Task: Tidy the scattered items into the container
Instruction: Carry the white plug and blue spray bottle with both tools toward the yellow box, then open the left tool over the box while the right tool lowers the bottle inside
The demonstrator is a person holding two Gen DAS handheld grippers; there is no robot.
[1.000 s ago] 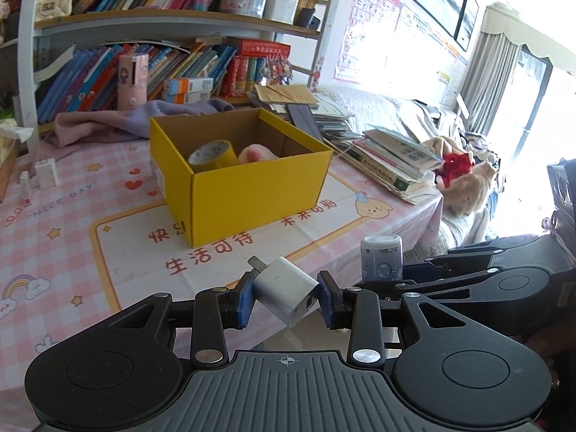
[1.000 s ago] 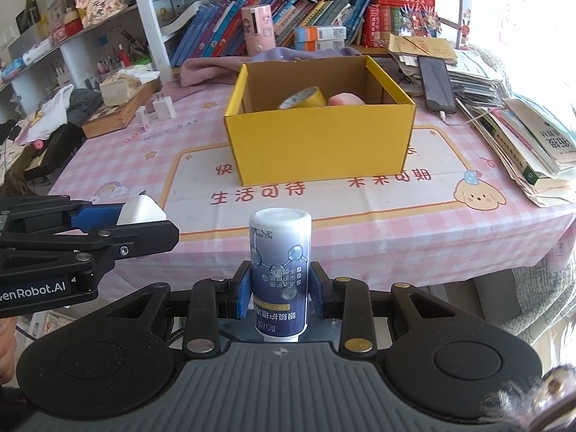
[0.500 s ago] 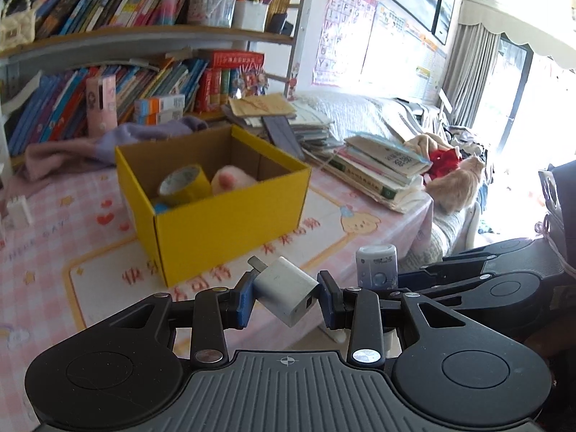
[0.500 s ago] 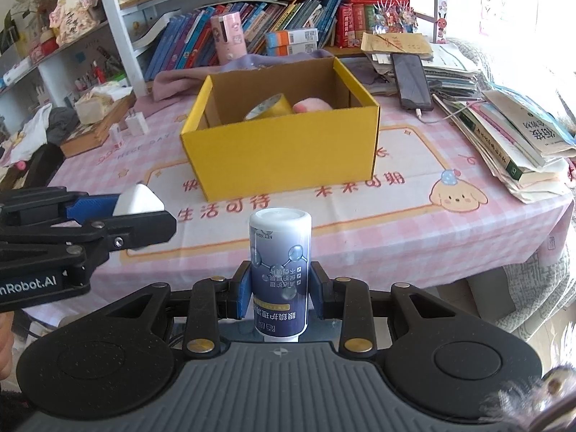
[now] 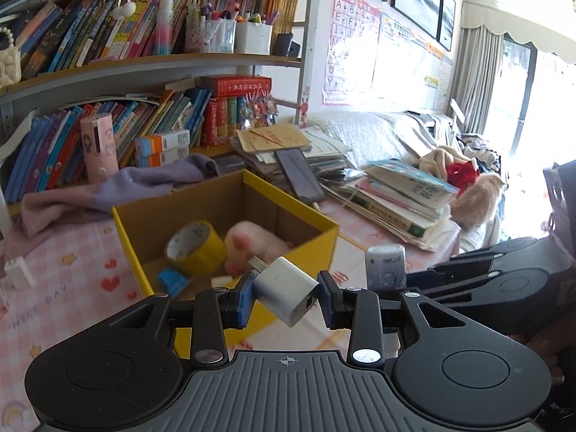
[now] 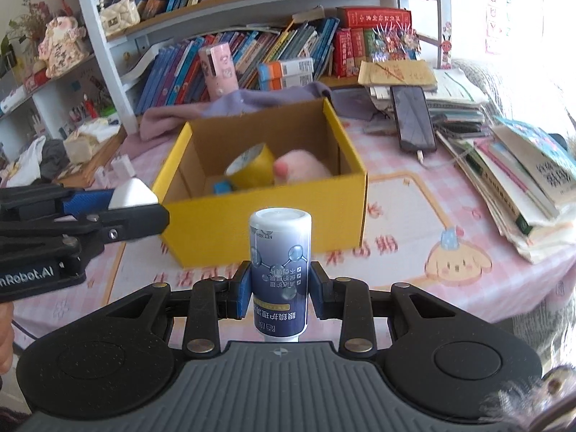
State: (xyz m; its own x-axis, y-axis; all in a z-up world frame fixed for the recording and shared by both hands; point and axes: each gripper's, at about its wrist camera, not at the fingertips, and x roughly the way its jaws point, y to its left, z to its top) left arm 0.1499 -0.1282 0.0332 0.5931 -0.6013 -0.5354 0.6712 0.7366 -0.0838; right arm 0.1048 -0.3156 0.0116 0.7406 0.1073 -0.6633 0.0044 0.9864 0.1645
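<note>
Carrying one item each, both grippers face the open yellow box [image 6: 266,194] on the table. The left gripper [image 5: 286,297] is clamped on a white charger [image 5: 286,295], held tilted, prongs pointing toward the box; it sits just short of the box's near wall. The right gripper [image 6: 277,289] is closed on a bottle [image 6: 279,273], long axis upright, also short of the near wall. The box lies ahead of and below both; the left appears nearer. Inside the box: tape roll [image 6: 250,165] and pink toy [image 6: 300,167].
</note>
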